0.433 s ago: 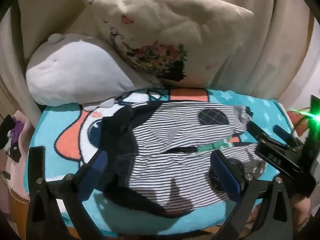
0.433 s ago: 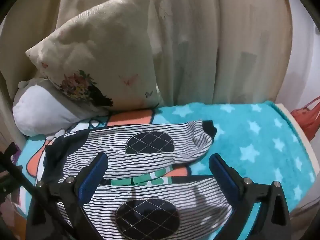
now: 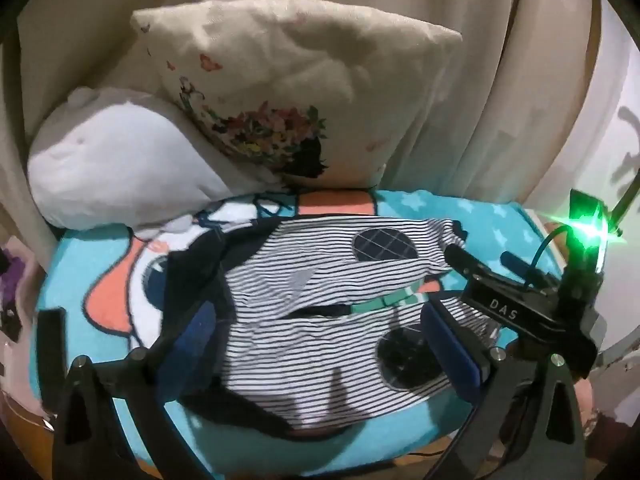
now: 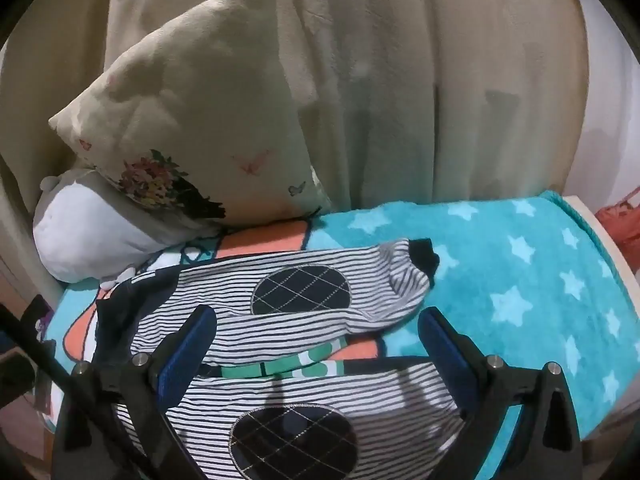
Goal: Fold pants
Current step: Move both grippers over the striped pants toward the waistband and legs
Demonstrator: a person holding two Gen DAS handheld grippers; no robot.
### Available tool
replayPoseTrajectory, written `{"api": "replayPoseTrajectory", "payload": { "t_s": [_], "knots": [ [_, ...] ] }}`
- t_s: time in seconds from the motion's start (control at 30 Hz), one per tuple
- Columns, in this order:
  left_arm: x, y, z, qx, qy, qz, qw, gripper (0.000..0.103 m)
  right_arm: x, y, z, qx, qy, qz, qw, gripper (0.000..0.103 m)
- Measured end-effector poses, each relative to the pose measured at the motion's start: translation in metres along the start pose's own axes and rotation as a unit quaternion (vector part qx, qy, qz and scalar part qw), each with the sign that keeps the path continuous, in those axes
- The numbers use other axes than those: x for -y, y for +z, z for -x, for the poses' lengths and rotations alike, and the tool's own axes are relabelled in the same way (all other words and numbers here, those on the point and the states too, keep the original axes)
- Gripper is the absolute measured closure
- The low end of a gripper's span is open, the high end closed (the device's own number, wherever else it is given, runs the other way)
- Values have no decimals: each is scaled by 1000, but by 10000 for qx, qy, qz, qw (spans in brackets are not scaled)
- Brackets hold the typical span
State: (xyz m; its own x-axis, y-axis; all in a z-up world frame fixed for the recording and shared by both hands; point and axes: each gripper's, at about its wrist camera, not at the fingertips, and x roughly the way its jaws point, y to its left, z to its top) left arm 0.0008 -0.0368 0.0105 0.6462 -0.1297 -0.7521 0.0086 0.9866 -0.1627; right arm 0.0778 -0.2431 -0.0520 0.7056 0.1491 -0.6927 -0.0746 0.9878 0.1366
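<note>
striped pants (image 4: 280,320) lie flat on the blanket (image 4: 520,280); both grippers' jaws gape wide, holding nothing.

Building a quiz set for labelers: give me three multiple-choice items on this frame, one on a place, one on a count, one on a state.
1. Where do the striped pants lie?
A. On the teal star blanket
B. On top of the floral cushion
C. On a bare wooden floor

2. How many dark quilted oval patches show on the pants in the right wrist view?
A. One
B. Two
C. Four

3. What is the state of the right hand-held gripper?
A. Shut on a pant leg
B. Shut on the cushion
C. Open, holding nothing

Answers:
1. A, since teal fabric with stars shows all around the pants.
2. B, with one patch on each leg.
3. C, as its blue pads stand wide apart with no cloth pinched between them.
</note>
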Motion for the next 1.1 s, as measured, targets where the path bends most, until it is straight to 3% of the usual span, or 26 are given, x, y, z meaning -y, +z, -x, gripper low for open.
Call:
{"api": "replayPoseTrajectory", "payload": {
  "t_s": [0.07,0.17,0.37,0.63,1.1],
  "knots": [
    [1,0,-4,-97,128,4,9999,0,-3,-5,-3,-103,-71,-62,9999,0],
    [5,-1,-6,-104,610,-38,9981,0,7,-2,-7,-262,-39,-169,9995,1],
    [-2,4,-2,131,867,278,9958,1,13,-2,-8,-426,116,17,9990,1],
    [8,0,-25,-172,884,433,9950,1,35,-3,-12,-465,110,89,9988,2],
    [21,-3,-58,-638,945,578,9918,1,72,-6,-41,-956,216,-50,9952,4]
  ]
}}
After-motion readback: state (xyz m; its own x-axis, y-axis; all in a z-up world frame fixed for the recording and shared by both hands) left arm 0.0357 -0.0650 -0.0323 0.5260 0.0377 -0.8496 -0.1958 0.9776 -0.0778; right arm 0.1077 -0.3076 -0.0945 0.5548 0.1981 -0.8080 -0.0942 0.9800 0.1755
